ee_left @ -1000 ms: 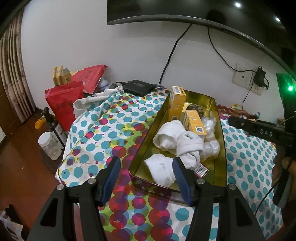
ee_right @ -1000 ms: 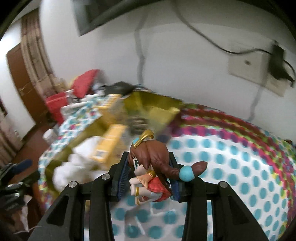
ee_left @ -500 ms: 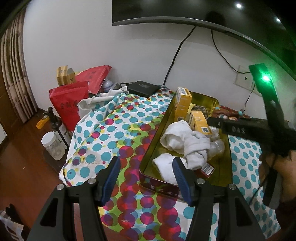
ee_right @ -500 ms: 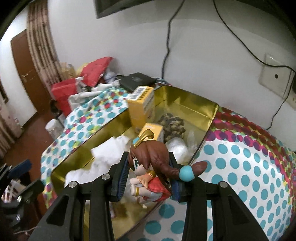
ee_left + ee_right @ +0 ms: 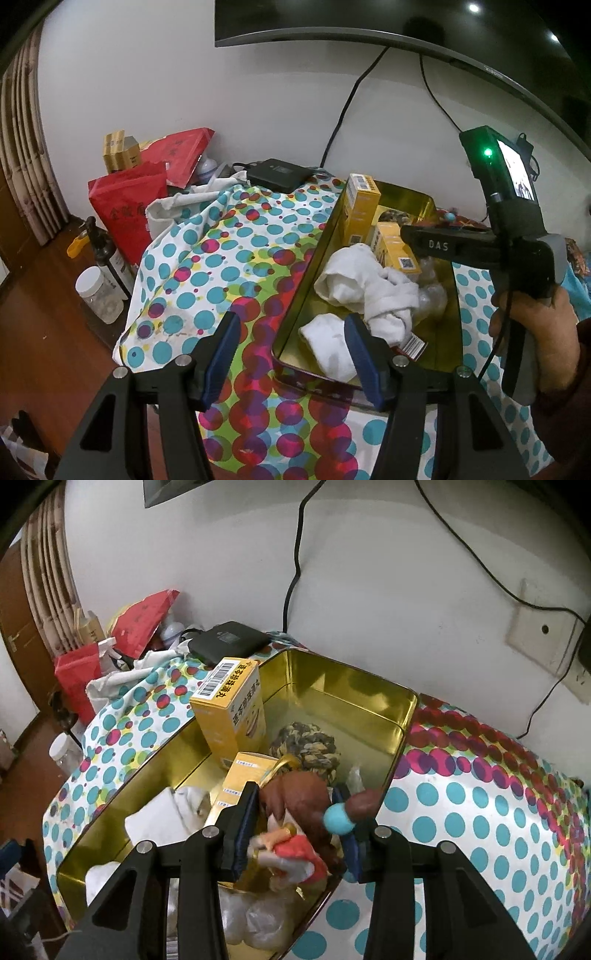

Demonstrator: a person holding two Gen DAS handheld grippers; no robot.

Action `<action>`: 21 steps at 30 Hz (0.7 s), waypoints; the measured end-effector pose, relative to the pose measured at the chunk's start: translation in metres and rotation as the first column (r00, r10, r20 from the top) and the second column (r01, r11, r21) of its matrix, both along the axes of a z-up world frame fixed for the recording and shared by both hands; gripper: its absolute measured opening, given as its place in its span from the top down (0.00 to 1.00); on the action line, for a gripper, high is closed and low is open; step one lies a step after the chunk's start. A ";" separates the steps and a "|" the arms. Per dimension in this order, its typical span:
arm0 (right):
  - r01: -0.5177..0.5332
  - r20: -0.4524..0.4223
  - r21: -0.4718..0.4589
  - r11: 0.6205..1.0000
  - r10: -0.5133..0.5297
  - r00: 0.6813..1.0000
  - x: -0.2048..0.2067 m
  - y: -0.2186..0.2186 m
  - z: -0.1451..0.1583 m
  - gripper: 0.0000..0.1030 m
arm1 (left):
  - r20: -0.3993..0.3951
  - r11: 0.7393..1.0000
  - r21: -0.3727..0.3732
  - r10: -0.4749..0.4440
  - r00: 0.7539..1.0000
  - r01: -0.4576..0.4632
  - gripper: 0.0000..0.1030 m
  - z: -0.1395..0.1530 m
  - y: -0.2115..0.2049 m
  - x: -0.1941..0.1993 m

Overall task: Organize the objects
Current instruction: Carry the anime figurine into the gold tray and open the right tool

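Over the gold tin (image 5: 402, 716) my right tongs (image 5: 295, 834) have just eased apart; the blurred figurine (image 5: 295, 812) between them seems loose. Left tongs (image 5: 291, 354) wait half-wide, empty, nearer the tin's near-left corner.

Dim indoor light, ceiling spots glaring top right; fisheye bending, dark corners; figurine (image 5: 295, 834) motion-blurred

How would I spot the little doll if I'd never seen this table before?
Find the gold tin on the polka-dot tablecloth. Over its near end, the right gripper has the doll between its fingers, which have just been opening. It is the only figure there: brown hair with a blue bobble and a red skirt, unlike the yellow boxes and white cloths beside it.
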State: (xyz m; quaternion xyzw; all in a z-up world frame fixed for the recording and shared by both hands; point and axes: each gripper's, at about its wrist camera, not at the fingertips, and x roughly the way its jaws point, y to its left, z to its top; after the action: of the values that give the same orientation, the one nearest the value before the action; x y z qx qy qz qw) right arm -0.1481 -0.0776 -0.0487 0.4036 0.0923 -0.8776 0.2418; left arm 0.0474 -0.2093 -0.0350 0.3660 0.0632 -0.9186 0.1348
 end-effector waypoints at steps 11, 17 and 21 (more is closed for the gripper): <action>0.006 -0.045 0.009 1.000 -0.006 0.999 0.015 -0.003 0.016 0.38 | 0.021 1.000 -0.003 0.014 1.000 -0.014 0.42 -0.001 0.004 -0.007; 0.019 -0.077 0.034 0.999 -0.016 0.997 0.036 0.000 0.031 0.27 | 0.030 1.000 0.007 0.015 0.999 -0.015 0.42 0.001 0.006 -0.007; 0.038 -0.078 0.042 0.998 -0.034 0.996 0.051 0.008 0.042 0.25 | 0.034 1.000 -0.003 0.010 0.999 -0.010 0.42 0.003 0.011 -0.006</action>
State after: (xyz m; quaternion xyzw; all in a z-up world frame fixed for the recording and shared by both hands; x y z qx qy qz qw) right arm -0.0975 -0.0695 -0.0072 0.3763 0.1133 -0.8944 0.2134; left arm 0.0410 -0.1986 -0.0319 0.3808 0.0613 -0.9118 0.1409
